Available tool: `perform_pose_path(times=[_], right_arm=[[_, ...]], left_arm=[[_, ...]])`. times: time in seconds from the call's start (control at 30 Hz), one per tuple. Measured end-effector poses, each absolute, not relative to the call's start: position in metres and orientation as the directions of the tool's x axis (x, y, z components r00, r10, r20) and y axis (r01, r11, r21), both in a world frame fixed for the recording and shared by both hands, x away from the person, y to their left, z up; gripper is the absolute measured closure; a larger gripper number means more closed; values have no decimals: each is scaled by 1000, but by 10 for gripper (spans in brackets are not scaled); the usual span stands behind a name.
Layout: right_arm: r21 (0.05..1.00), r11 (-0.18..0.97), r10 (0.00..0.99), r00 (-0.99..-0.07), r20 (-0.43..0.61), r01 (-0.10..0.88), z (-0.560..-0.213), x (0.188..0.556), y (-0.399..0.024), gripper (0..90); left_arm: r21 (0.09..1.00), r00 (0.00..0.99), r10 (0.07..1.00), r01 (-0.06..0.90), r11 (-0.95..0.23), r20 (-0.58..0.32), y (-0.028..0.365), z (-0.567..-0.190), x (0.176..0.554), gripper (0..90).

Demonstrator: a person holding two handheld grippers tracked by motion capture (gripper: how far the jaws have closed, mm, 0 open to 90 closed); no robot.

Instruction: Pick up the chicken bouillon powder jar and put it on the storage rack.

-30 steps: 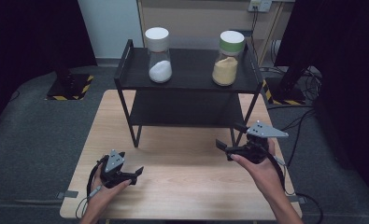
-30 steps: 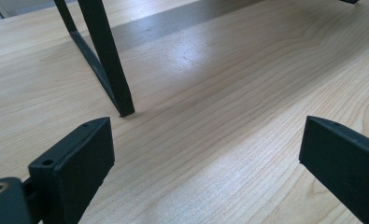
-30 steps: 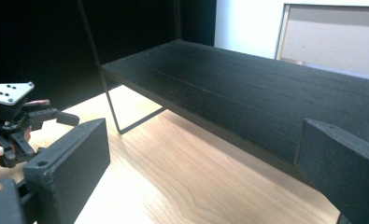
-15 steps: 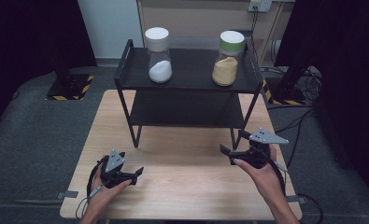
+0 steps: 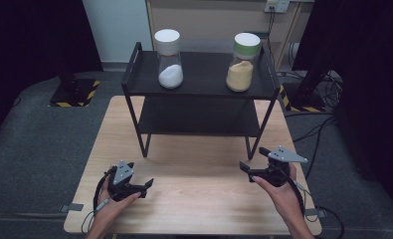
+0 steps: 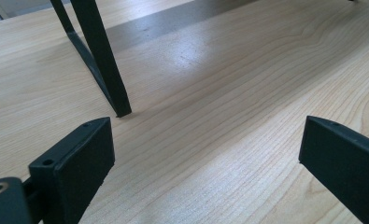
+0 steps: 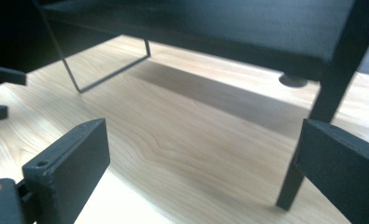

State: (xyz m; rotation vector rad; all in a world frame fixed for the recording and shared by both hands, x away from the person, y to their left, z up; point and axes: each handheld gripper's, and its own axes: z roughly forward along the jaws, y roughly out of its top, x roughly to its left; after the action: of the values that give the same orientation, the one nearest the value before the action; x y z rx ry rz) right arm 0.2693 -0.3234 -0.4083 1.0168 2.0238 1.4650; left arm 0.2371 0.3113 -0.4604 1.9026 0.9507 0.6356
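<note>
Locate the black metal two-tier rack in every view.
High view: black metal two-tier rack stands upper centre.
Left gripper view: one leg, upper left.
Right gripper view: a shelf across the top, a leg at right.
Shared landmark: light wooden table beneath it.

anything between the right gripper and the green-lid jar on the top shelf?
Nothing visible. The right gripper is low over the table, fingers open, in front of the rack. The green-lid jar stands on the open top shelf, above and beyond it.
</note>
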Motion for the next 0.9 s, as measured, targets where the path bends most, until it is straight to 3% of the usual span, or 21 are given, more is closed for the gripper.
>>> perform_pose_path(times=[0.9], right_arm=[[936, 146, 833, -550, 57, 319, -451, 253, -330, 36]], left_arm=[[879, 573, 818, 359, -315, 59, 311, -462, 234, 22]])
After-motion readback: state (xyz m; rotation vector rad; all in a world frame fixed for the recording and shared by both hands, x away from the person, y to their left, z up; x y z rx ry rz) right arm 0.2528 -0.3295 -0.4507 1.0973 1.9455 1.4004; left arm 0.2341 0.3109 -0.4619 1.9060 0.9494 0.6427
